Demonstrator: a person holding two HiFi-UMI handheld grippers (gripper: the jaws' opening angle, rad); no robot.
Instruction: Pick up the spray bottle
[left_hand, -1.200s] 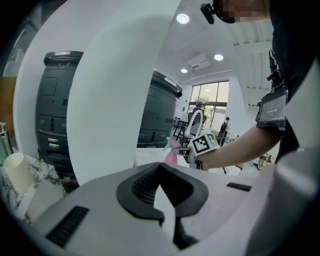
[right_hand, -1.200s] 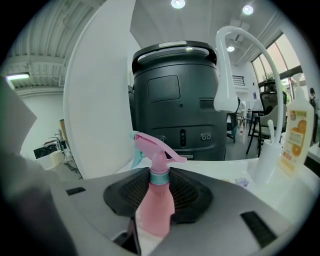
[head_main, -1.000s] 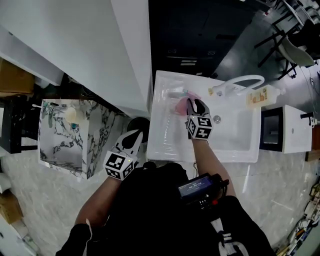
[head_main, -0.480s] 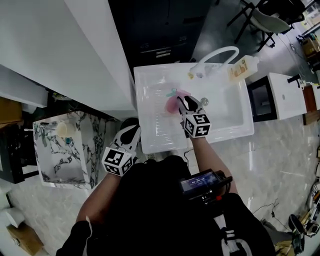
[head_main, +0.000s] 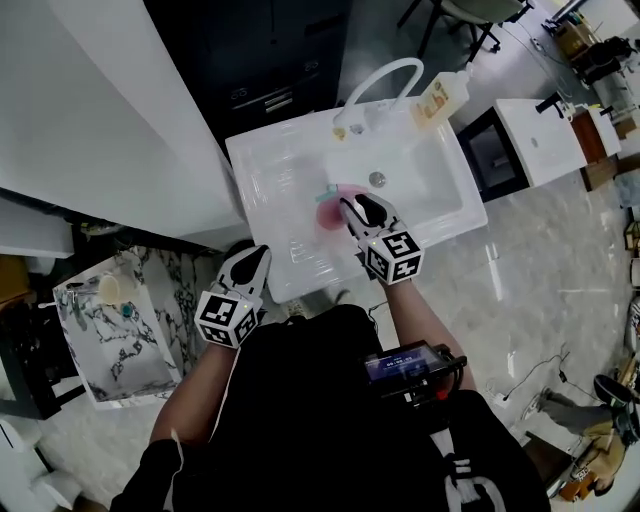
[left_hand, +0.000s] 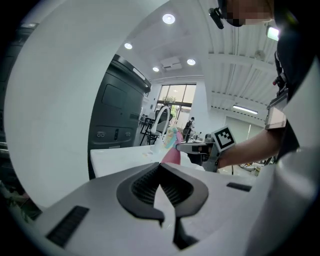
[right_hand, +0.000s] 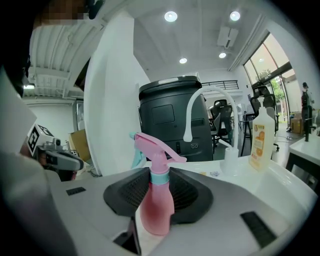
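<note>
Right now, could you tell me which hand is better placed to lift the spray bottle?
Right: the right tongs are closed on the pink spray bottle above the sink. The left tongs are shut, empty, and outside the sink's near edge.

Bright, even light is cast by round ceiling lamps (right_hand: 170, 16); picture edges are strongly bent and darkened by wide-angle lenses.
</note>
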